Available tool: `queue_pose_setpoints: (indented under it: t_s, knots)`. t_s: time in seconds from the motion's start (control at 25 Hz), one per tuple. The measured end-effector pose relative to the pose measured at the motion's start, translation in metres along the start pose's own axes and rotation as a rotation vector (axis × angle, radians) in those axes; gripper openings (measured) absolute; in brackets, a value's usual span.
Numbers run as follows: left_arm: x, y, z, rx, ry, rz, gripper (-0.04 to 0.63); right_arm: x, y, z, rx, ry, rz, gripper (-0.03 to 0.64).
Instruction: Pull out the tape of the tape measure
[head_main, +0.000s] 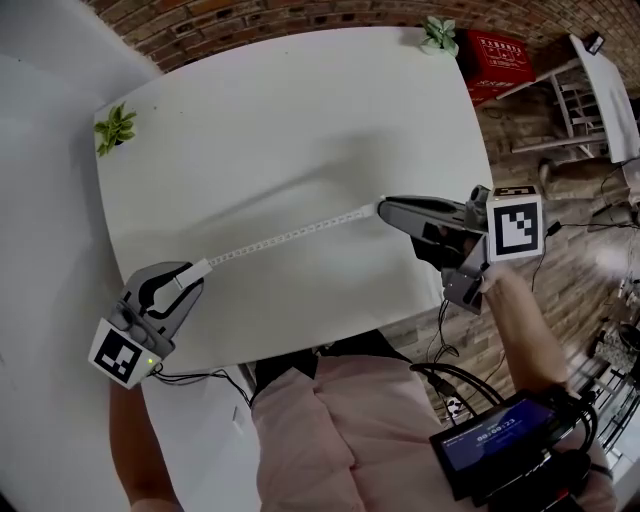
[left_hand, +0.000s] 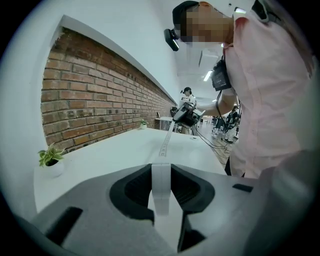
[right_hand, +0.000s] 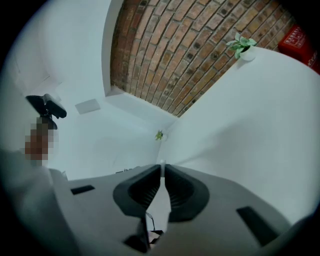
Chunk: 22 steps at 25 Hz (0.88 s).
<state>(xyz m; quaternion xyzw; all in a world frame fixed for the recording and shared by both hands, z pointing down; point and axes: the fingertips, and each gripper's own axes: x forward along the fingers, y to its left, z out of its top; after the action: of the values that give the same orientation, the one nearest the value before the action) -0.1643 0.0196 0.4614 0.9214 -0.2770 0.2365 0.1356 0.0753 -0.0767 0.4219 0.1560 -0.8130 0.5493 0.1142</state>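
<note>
Left gripper (head_main: 190, 278) (left_hand: 161, 169): jaws partly closed, clamped on a flat white piece (left_hand: 161, 187) at one end of the tape (head_main: 290, 236). I cannot tell whether that piece is the tape measure's case. Right gripper (head_main: 384, 208) (right_hand: 162, 167): jaws almost together, pinching the tape's other end, which shows only as a thin white sliver at the tips. Beyond the right jaws the tape is lost against the white desk (head_main: 300, 120). The tape is white with fine marks, drawn out straight between the two sets of jaws, running over the desk.
</note>
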Motion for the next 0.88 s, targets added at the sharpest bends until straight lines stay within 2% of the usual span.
queue_pose_setpoints:
  t_s: [0.88]
  knots:
    - [0.017, 0.012, -0.025, -0.010, 0.058, -0.009, 0.103, 0.026, -0.048, -0.023, 0.011, 0.065, -0.018, 0.035]
